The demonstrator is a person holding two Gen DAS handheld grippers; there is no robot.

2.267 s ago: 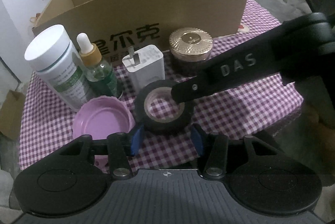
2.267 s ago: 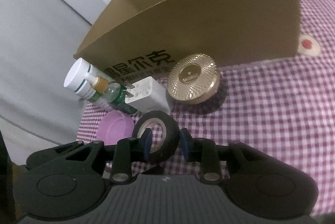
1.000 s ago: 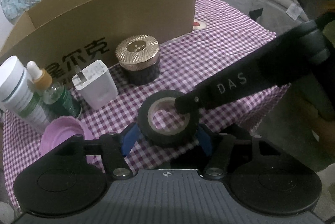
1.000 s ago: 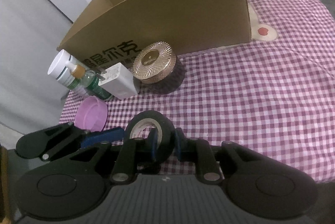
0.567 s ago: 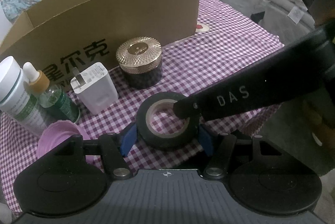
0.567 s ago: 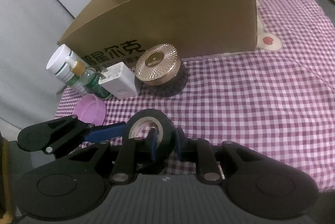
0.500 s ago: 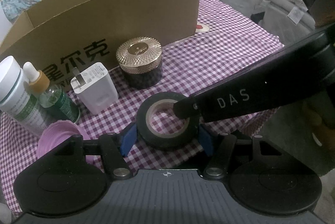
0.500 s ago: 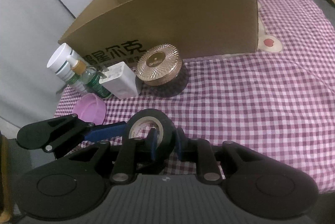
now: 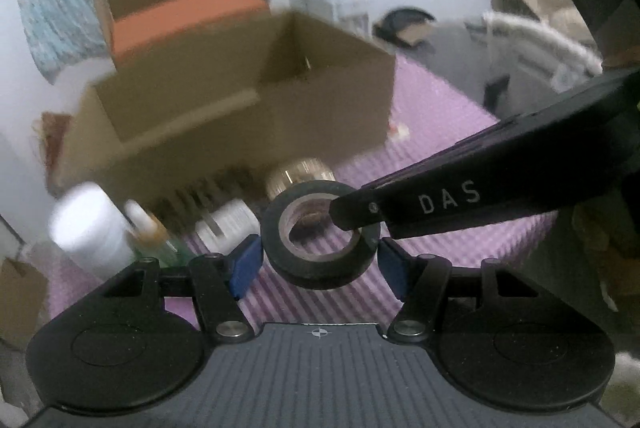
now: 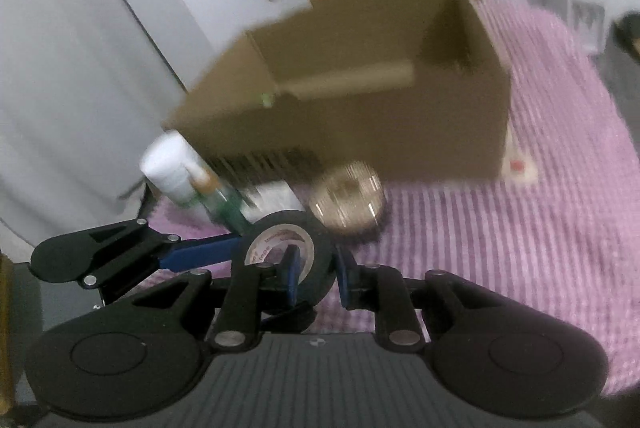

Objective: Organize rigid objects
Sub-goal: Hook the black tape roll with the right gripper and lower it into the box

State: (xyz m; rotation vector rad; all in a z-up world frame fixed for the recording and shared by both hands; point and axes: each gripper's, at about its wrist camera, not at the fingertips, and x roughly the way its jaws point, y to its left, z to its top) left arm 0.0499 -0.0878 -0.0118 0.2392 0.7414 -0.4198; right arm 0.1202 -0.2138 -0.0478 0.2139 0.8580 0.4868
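A black roll of tape (image 9: 320, 264) hangs in the air above the checked cloth. My right gripper (image 10: 316, 276) is shut on the tape (image 10: 316, 256), one finger through its hole and one outside. In the left wrist view the right gripper's finger (image 9: 440, 203) reaches into the roll. My left gripper (image 9: 320, 264) brackets the roll with blue pads (image 9: 244, 264) spread at its sides; contact is unclear. The open cardboard box (image 9: 224, 123) stands behind, also in the right wrist view (image 10: 380, 107). Both views are motion-blurred.
On the purple checked cloth (image 10: 520, 228) before the box stand a white bottle (image 9: 92, 232), a dropper bottle (image 9: 148, 232), a white charger (image 9: 236, 224) and a gold-lidded jar (image 10: 348, 199). An orange item (image 9: 180, 15) lies in a second box behind.
Both grippers have risen with the tape roll lifted off the cloth. The box interior now shows from above, and the table items have dropped lower and blurred.
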